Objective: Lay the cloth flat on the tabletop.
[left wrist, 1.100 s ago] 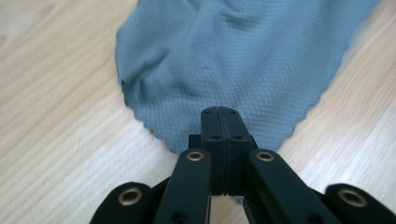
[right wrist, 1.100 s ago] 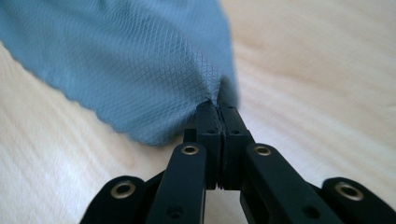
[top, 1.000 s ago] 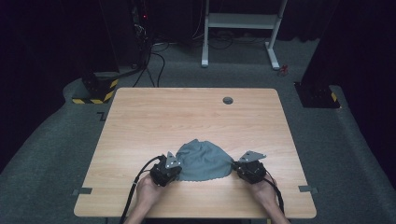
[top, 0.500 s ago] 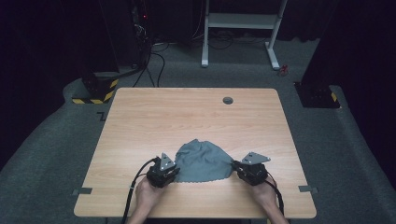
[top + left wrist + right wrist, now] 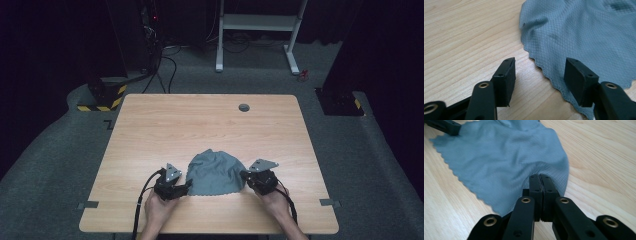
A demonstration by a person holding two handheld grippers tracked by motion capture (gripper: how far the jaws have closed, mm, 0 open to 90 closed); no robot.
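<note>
High view: grey cloth (image 5: 215, 172) lies rumpled near table's (image 5: 150, 125) front edge.
Left gripper (image 5: 539, 72): jaws just opening, scalloped hem between, unpinched.
Right gripper (image 5: 540, 178): clamped on cloth's edge (just closing).
Left: smoothing, likely.

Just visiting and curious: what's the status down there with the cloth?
Left gripper jaws just opened, cloth edge loose between them. Right gripper shut on cloth. Cloth flat on table. Nothing in the way.
</note>
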